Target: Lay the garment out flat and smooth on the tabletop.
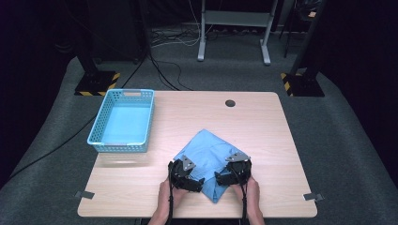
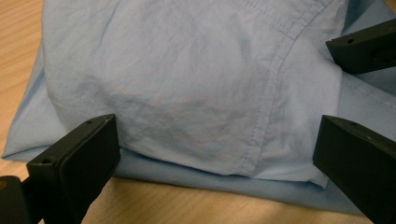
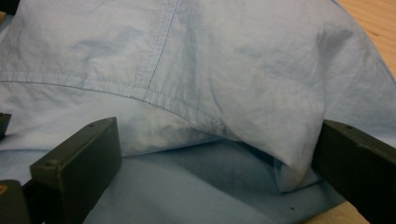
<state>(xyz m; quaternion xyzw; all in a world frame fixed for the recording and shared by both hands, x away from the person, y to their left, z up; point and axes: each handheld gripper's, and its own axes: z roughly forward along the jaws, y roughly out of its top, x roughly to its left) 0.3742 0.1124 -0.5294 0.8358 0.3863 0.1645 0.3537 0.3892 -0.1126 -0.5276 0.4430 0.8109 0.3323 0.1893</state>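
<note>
A light blue folded shirt (image 1: pixel 206 152) lies on the wooden table (image 1: pixel 263 136) near its front edge. My left gripper (image 1: pixel 187 180) sits at the shirt's near left side and my right gripper (image 1: pixel 229 177) at its near right side, both held by a person's hands. In the left gripper view the shirt (image 2: pixel 187 84) bulges between wide-apart jaws; the left gripper (image 2: pixel 215 149) is open. The other gripper's jaw (image 2: pixel 364 46) shows at the upper right. In the right gripper view a stitched fold of the shirt (image 3: pixel 187 70) lies between the spread jaws of the open right gripper (image 3: pixel 219 154).
A light blue plastic basket (image 1: pixel 123 121) stands at the table's far left corner. A dark round cable hole (image 1: pixel 230 103) sits near the far edge. Black stands with yellow-striped bases (image 1: pixel 96 83) and a white frame (image 1: pixel 234 28) are on the floor beyond.
</note>
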